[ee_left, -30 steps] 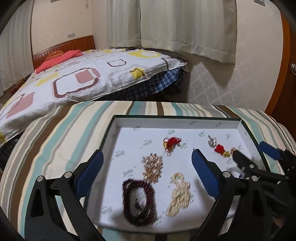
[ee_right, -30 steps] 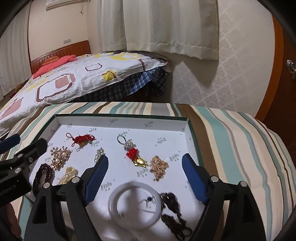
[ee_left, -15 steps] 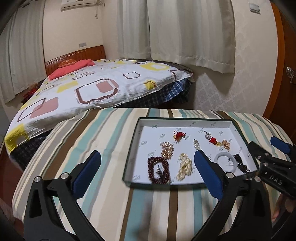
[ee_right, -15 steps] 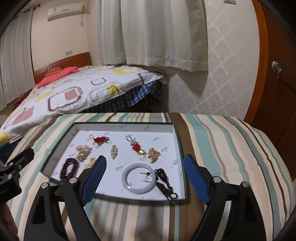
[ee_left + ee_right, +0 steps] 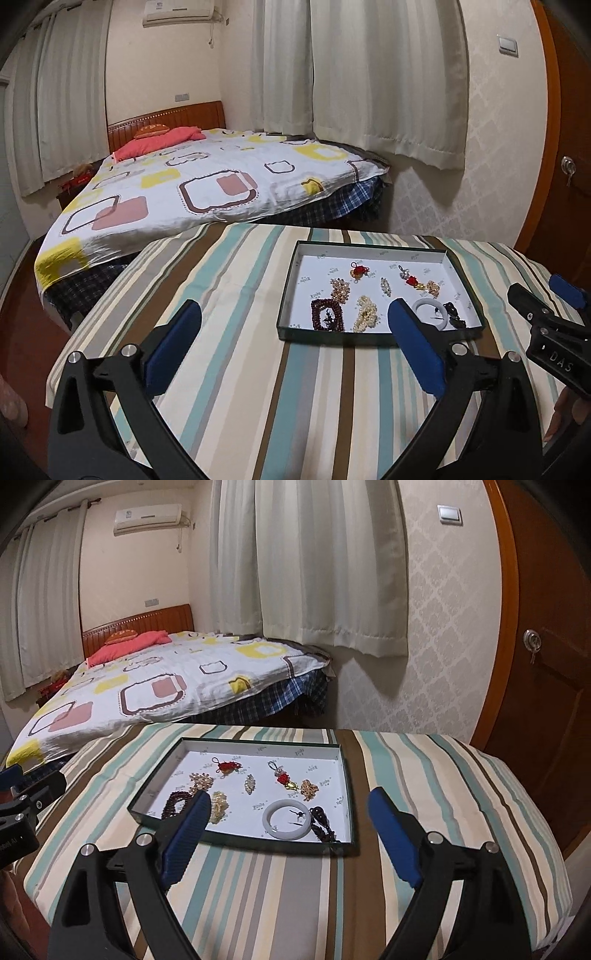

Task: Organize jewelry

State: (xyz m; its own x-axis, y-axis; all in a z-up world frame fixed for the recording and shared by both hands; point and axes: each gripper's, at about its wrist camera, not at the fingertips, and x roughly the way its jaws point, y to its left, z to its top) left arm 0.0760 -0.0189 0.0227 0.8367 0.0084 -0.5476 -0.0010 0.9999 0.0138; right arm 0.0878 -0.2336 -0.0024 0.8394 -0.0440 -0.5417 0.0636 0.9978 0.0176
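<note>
Striped bedding (image 5: 424,775) is seen bearing the tray (image 5: 343,771) of spread-out jewelry (image 5: 286,814), well beyond the left gripper (image 5: 291,347) and right gripper (image 5: 288,834), both held released and empty; sorting looks finished, or a fresh reach is needed.

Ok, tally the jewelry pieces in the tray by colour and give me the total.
Red tasselled charms: 2
Gold or pearl-toned clusters: 4
Dark bead pieces: 2
White bangle: 1
Total: 9, all lying inside the tray.
</note>
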